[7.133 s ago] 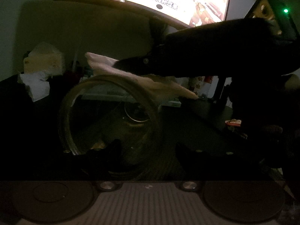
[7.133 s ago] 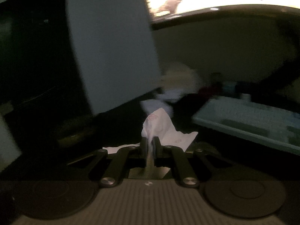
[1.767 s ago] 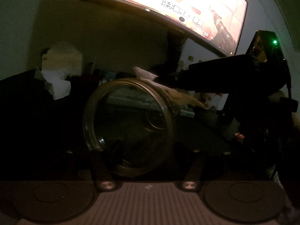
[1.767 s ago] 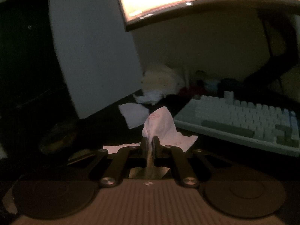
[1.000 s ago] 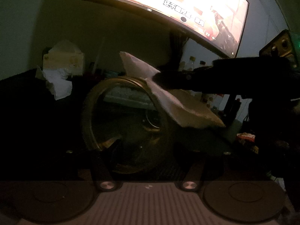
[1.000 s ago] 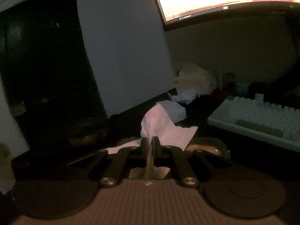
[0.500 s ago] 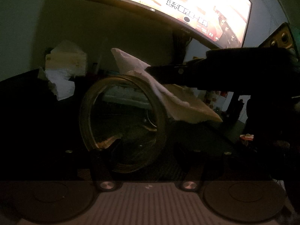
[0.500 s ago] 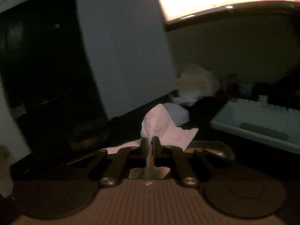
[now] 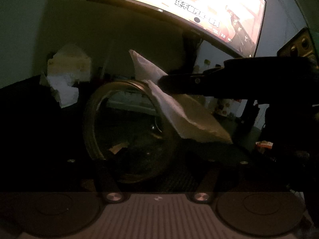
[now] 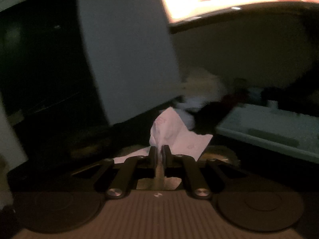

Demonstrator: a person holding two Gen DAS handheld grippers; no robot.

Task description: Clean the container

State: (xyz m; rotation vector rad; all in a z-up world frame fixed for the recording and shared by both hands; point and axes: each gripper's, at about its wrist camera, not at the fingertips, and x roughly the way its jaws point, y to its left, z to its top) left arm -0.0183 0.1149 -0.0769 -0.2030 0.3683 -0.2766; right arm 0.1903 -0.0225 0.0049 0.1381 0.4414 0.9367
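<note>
A dim room, lit mainly by a curved monitor (image 9: 189,14) glowing before a plain wall (image 9: 99,31).

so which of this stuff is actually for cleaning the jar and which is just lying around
For the job:
- glass jar, held by the left tongs
- tissue, pinched in the right tongs

Lying about:
- monitor
- keyboard
- crumpled paper
- small snack packet
</note>
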